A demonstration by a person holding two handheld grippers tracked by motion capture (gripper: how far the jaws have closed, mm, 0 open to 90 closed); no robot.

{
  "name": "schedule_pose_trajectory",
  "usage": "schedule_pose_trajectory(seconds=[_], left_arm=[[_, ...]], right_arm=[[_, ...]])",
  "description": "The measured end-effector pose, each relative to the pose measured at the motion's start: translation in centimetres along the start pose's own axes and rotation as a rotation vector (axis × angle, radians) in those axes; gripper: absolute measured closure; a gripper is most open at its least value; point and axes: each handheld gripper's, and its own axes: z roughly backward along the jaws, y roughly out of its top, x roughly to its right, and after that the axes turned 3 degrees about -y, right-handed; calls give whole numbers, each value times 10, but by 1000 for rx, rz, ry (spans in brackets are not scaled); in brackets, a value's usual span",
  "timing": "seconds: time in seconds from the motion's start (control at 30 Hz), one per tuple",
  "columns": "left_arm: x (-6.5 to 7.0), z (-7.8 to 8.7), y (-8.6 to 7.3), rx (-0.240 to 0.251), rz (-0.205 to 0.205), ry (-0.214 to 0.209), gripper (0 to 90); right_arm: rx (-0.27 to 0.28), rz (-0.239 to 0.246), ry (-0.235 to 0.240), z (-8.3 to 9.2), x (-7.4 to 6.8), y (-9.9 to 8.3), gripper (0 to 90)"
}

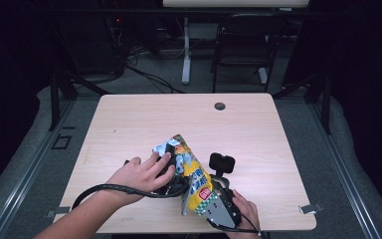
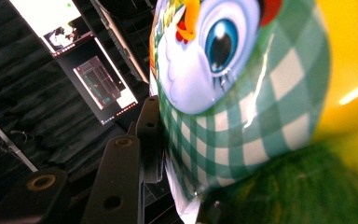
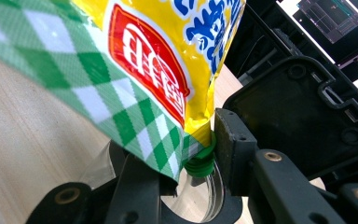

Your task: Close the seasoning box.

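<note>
A puffy snack bag [image 1: 189, 167], yellow with green checks and a cartoon bird, is held up off the wooden table [image 1: 129, 129] between both grippers. My left gripper [image 1: 175, 172] lies under the person's left hand and grips the bag's upper part. In the left gripper view its left pad [image 2: 150, 135] presses on the bag [image 2: 242, 93], which hides the other jaw. My right gripper [image 1: 204, 195] takes the bag's lower end. There the bag [image 3: 135, 60] drops between the jaws of the right gripper [image 3: 182, 154]. A green cap [image 3: 199, 163] on something clear sits against the right pad [image 3: 228, 140].
A dark grommet hole [image 1: 220, 106] sits near the table's far edge. A black chair [image 1: 243, 45] and a white table leg [image 1: 186, 55] stand beyond it, with cables on the floor. The left gripper's cable [image 1: 104, 189] loops over the table's near left.
</note>
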Motion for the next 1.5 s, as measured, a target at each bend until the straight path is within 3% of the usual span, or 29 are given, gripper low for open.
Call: schedule_pose_trajectory(seconds=[0.3,0.4,0.67,0.73,1.3,1.5], left_arm=[[2,2,1,-8,-2,18,629],[1,4,2,-16,-23,46,630],[2,5,2,-16,-22,41,631],[1,6,3,-17,-39,56,631],[-1,6,5,-13,-31,20,657],[-4,9,5,-20,-49,38,658]], right_arm=[[-1,8,0,-1,-1,0,711],[2,5,-3,-1,-1,0,711],[-1,8,-1,-1,-2,-1,711],[-1,9,-2,-1,-2,-1,711],[-7,-12,-2,-2,-1,-2,712],[-3,-16,-4,-1,-1,-2,712]])
